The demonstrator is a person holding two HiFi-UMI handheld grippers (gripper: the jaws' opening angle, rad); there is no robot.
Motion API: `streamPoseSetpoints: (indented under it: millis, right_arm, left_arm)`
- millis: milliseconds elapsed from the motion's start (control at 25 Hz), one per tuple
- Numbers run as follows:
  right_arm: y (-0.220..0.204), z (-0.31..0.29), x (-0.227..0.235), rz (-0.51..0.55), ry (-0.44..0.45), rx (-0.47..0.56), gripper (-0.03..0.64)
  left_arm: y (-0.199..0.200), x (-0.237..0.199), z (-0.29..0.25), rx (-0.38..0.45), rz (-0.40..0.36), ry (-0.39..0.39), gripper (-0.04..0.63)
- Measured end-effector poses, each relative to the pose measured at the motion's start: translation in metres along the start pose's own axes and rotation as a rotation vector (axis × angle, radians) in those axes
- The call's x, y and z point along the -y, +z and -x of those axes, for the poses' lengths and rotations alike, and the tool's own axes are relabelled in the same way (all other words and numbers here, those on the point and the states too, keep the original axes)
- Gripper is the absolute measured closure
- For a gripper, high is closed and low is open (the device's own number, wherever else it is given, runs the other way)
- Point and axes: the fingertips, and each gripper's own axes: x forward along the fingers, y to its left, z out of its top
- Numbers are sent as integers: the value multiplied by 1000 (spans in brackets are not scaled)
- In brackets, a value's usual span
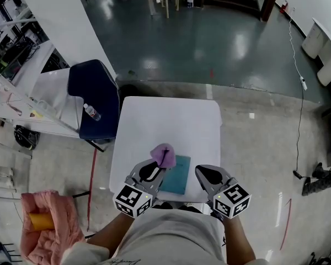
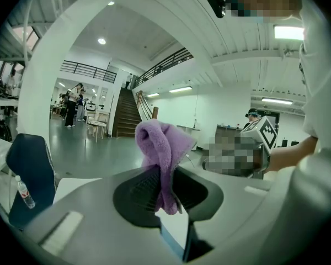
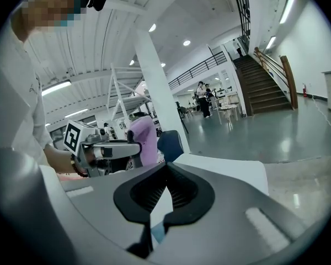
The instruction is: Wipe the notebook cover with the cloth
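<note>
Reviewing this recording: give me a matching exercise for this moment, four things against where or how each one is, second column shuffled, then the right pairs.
Column one
1. cloth
2. notebook
3. right gripper
4. water bottle

Column two
A. lying on the dark blue chair
B. pinched in the left gripper
C. flat on the white table
D. jaws together, nothing between them

Pairs: 1-B; 2-C; 3-D; 4-A

Bright, even light from ceiling strips [image 2: 288,32] glares off the glossy floor [image 1: 240,43] at upper frame, while both gripper views bend and darken at their edges.
</note>
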Motion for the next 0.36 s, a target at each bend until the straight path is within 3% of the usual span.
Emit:
streamPoseSetpoints:
  millis: [360]
  right_arm:
    - [-3, 0, -2, 7, 5, 2, 603]
  left_arm:
    - [-6, 4, 0, -12, 8, -6, 534]
